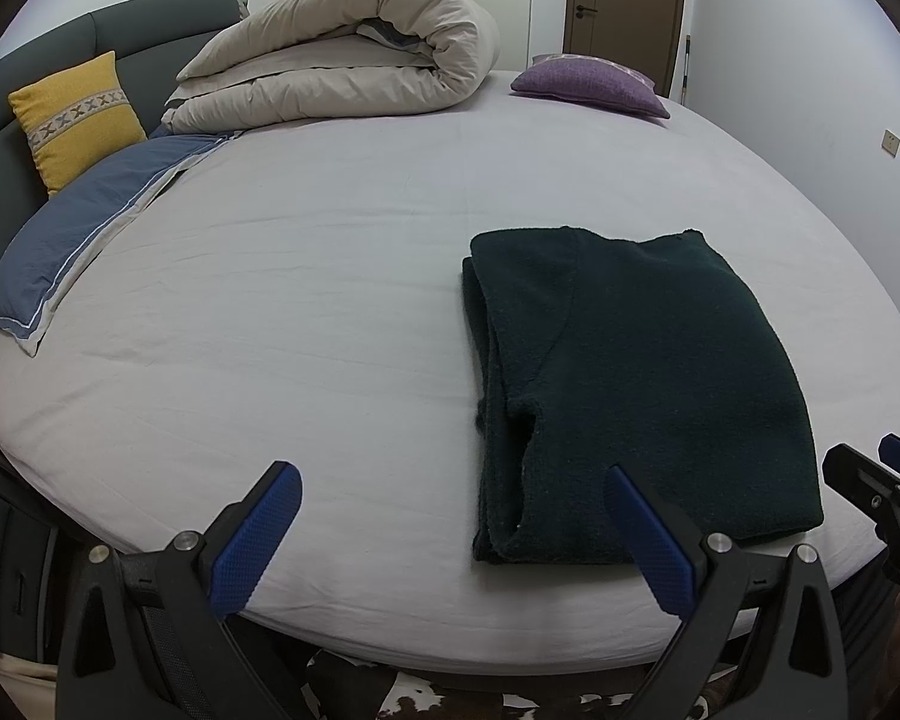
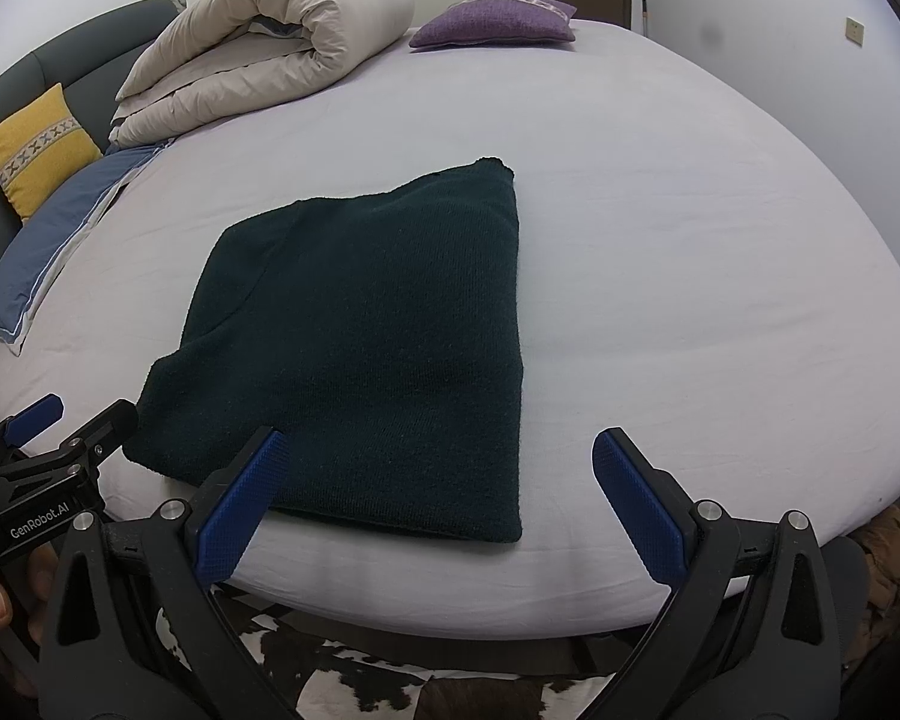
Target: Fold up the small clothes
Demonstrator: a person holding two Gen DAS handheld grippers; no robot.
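Note:
A dark green knit garment (image 1: 642,384) lies folded into a flat rectangle on the pale bed sheet (image 1: 306,312), near the front edge. It also shows in the right wrist view (image 2: 378,336). My left gripper (image 1: 450,486) is open and empty, held at the bed's front edge just left of the garment's near corner. My right gripper (image 2: 438,450) is open and empty, above the garment's near right corner. The left gripper also shows at the left edge of the right wrist view (image 2: 72,420), and the right gripper at the right edge of the left wrist view (image 1: 870,462).
A rolled beige duvet (image 1: 342,60) lies at the back of the bed. A yellow cushion (image 1: 78,120) leans on the dark headboard, with a blue pillow (image 1: 84,228) beside it. A purple cushion (image 1: 588,84) lies at the far right. A cowhide rug (image 2: 390,684) covers the floor below.

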